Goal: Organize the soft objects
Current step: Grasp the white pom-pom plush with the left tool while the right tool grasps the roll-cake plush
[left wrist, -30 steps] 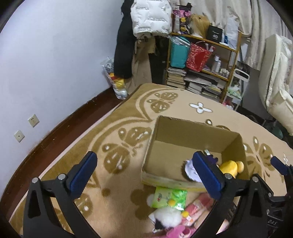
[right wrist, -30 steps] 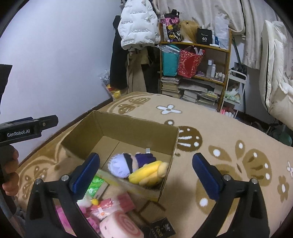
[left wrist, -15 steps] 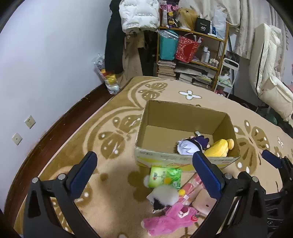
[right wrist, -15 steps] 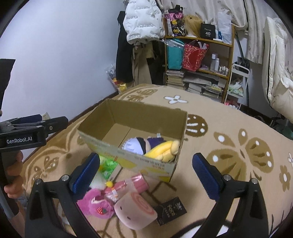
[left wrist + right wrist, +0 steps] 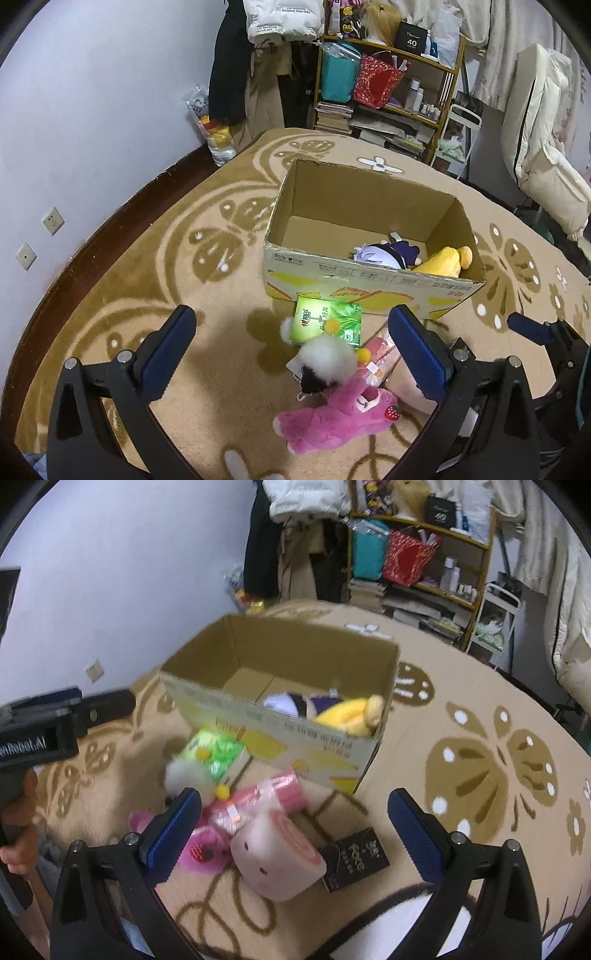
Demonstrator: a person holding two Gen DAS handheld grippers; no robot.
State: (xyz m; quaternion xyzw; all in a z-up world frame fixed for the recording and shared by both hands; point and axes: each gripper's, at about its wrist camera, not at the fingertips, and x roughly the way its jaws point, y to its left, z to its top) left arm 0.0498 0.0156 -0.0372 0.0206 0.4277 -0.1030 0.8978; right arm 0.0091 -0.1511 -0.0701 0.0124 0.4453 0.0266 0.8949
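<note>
An open cardboard box (image 5: 369, 284) (image 5: 280, 731) stands on the carpet. Inside lie a purple-and-white doll (image 5: 384, 254) (image 5: 295, 703) and a yellow plush (image 5: 443, 260) (image 5: 351, 714). In front of the box lie a green tissue pack (image 5: 325, 323) (image 5: 214, 749), a white fluffy plush (image 5: 327, 358) (image 5: 186, 773), a pink bear (image 5: 332, 417) (image 5: 199, 845), a pink wrapped pack (image 5: 258, 801) and a pink roll cushion (image 5: 277, 856). My left gripper (image 5: 291, 350) is open and empty above the white plush. My right gripper (image 5: 293, 834) is open and empty above the roll cushion.
A black card (image 5: 354, 860) lies by the roll cushion. A cluttered shelf (image 5: 391, 85) with bags and books stands at the back, hanging coats (image 5: 258, 74) to its left. White bedding (image 5: 543, 147) leans at the right. The wall (image 5: 74, 129) runs along the left.
Both grippers have pulled back and away from the box. The toys in front of the box have come more fully into view. Both stay open and empty.
</note>
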